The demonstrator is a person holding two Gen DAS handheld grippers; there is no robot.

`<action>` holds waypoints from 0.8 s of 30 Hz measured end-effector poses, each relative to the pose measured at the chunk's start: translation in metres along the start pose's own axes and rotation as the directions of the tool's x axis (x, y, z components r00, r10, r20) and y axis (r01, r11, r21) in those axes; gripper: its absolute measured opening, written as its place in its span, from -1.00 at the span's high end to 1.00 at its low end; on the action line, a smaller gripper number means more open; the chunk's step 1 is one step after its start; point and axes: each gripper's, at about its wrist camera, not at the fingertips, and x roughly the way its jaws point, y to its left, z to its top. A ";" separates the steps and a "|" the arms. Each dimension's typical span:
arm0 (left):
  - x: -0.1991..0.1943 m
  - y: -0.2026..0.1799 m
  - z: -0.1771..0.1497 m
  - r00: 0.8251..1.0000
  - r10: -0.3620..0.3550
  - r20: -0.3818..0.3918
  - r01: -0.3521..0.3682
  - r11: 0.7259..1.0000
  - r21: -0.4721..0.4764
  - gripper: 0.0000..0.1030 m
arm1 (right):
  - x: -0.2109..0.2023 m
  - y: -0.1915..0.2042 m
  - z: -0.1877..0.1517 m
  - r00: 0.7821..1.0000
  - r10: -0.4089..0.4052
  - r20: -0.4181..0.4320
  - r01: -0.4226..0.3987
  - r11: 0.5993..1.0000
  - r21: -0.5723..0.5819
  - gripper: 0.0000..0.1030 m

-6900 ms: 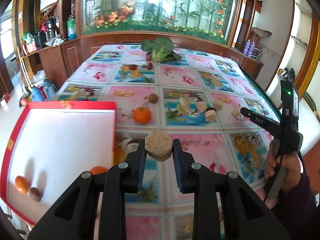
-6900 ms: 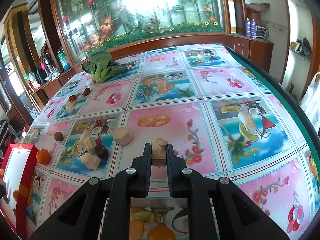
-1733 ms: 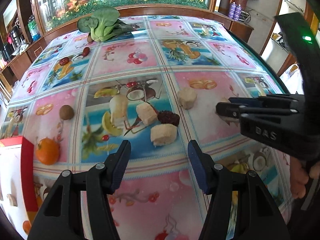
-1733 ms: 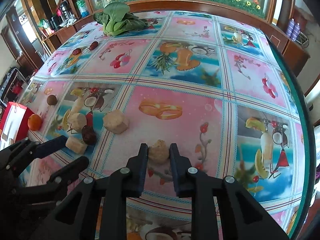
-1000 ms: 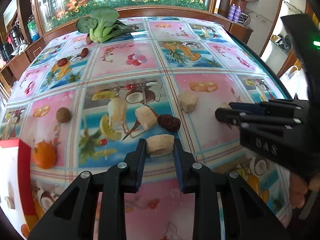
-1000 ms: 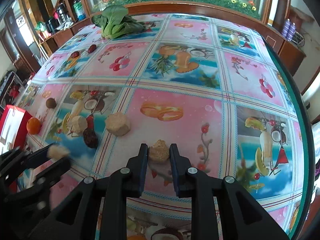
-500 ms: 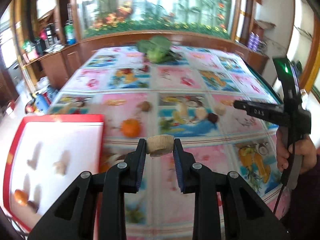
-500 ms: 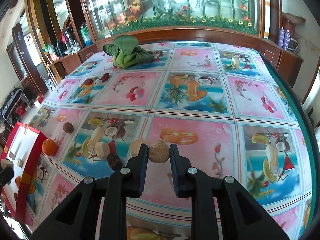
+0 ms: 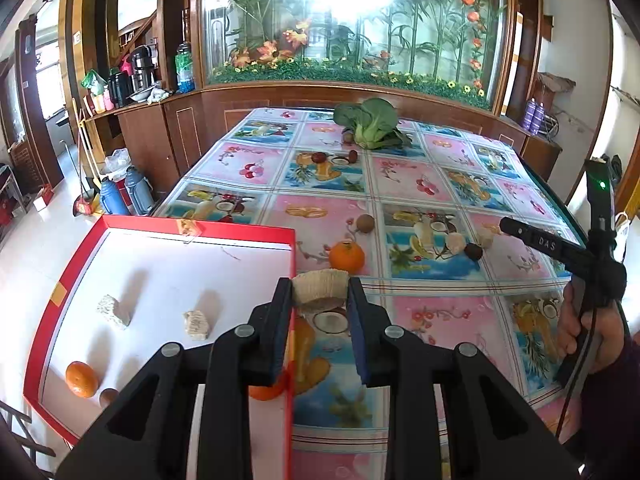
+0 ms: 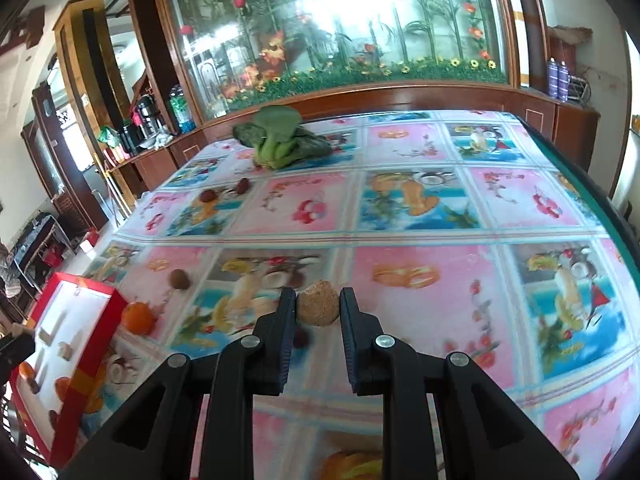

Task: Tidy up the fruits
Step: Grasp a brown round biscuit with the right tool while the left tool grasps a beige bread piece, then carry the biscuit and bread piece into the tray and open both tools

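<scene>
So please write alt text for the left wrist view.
The left tool grips a pale fruit chunk at the edge of a red tray holding two chunks and an orange. More fruit lies on the patterned table.

A home dining room: the surface [image 9: 404, 184] wears a fruit-print cloth, a glass panel of artificial plants [image 9: 352, 28] fills the top, and thermos flasks [image 9: 126, 194] stand at left.
</scene>
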 end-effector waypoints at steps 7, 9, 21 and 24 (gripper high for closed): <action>-0.004 0.026 -0.002 0.999 0.018 0.027 -0.017 0.999 -0.032 0.43 | -0.003 0.052 -0.011 0.995 0.091 0.032 -0.090 0.996 -0.021 0.60; -0.006 0.034 -0.003 0.999 0.025 0.036 -0.023 0.999 -0.043 0.43 | 0.000 0.068 -0.011 0.992 0.123 0.034 -0.122 0.992 -0.025 0.60; -0.016 0.097 -0.014 0.994 0.094 0.050 -0.087 0.988 -0.127 0.43 | 0.021 0.165 -0.019 0.955 0.298 -0.013 -0.298 0.952 -0.068 0.61; -0.017 0.118 -0.017 0.990 0.136 0.042 -0.128 0.978 -0.163 0.43 | 0.026 0.188 -0.023 0.939 0.342 -0.046 -0.345 0.935 -0.087 0.61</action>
